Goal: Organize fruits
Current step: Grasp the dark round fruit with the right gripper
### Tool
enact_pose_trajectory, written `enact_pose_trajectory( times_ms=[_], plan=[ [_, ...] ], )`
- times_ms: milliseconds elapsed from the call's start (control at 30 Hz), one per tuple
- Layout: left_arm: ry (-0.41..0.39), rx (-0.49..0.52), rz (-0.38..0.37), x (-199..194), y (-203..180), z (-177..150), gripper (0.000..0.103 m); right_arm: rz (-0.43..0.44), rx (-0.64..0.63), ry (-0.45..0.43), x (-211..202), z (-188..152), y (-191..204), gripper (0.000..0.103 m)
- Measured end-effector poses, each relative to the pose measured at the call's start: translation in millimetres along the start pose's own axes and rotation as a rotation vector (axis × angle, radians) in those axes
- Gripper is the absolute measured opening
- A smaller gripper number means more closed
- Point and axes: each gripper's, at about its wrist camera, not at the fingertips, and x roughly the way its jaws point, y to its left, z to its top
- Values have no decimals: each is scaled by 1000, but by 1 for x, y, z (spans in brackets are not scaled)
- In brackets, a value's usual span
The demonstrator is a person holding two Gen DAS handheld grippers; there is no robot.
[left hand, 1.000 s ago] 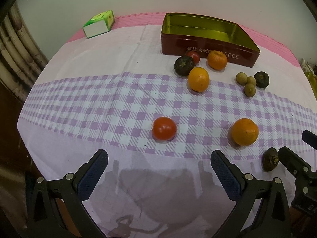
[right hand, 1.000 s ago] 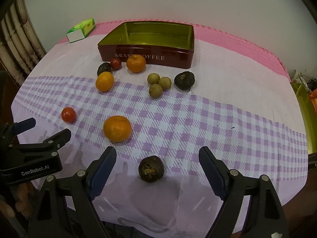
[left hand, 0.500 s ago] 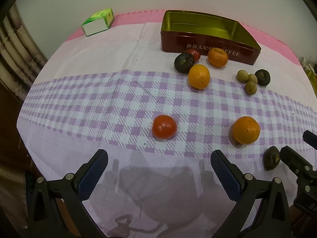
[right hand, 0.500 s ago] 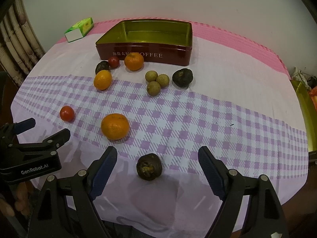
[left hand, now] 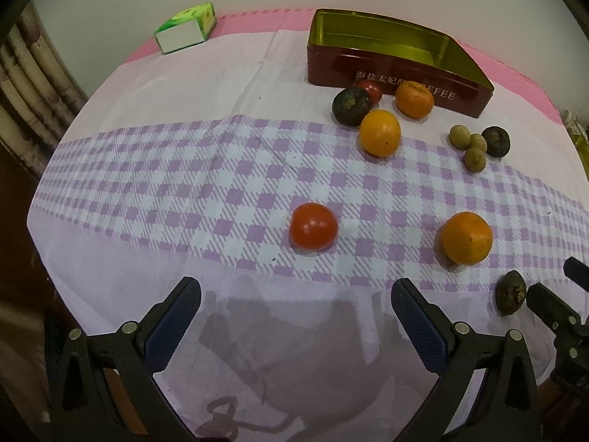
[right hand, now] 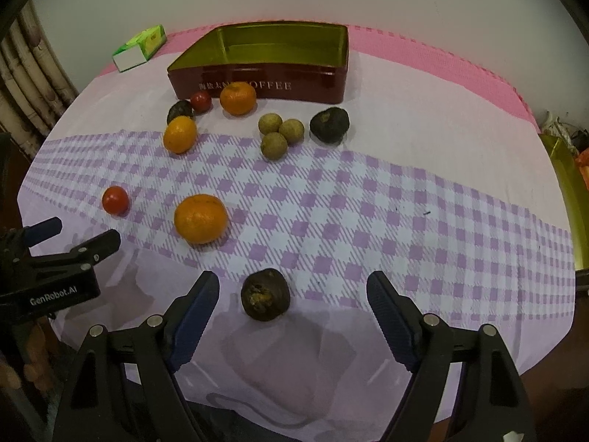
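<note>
- Left wrist view: the left gripper (left hand: 296,305) has its jaws wide apart and holds nothing.
- A round red tomato (left hand: 313,227) lies on the purple checked tablecloth (left hand: 147,191), just past the jaws and about in the middle of the gap.
- A big round orange (left hand: 466,237) sits to the right of the tomato, and a dark wrinkled fruit (left hand: 510,297) lies near the right gripper's tip at the edge.
- The gripper hangs low over the near edge of the cloth and points toward the red metal tin with a gold inside (left hand: 397,62). White letters on it end in "FEE".
- Right wrist view: the right gripper (right hand: 293,302) is wide open too and holds nothing.
- The dark wrinkled fruit (right hand: 265,294) lies between its jaws, closer to the left one, touching neither.
- The tin (right hand: 265,62) reads "OFFEE", and the other gripper's body reads "GenRobot.AI".
- A green and white box (right hand: 139,48) lies at the far left.
</note>
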Motion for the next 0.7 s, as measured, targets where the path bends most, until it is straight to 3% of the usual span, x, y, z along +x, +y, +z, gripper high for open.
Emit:
enact_pose_trajectory(
  times_ms=[700],
  plan=[
    [44, -27, -25, 20, 10, 0, 96, 21, -25, 113, 34, -6, 4, 65]
  ],
)
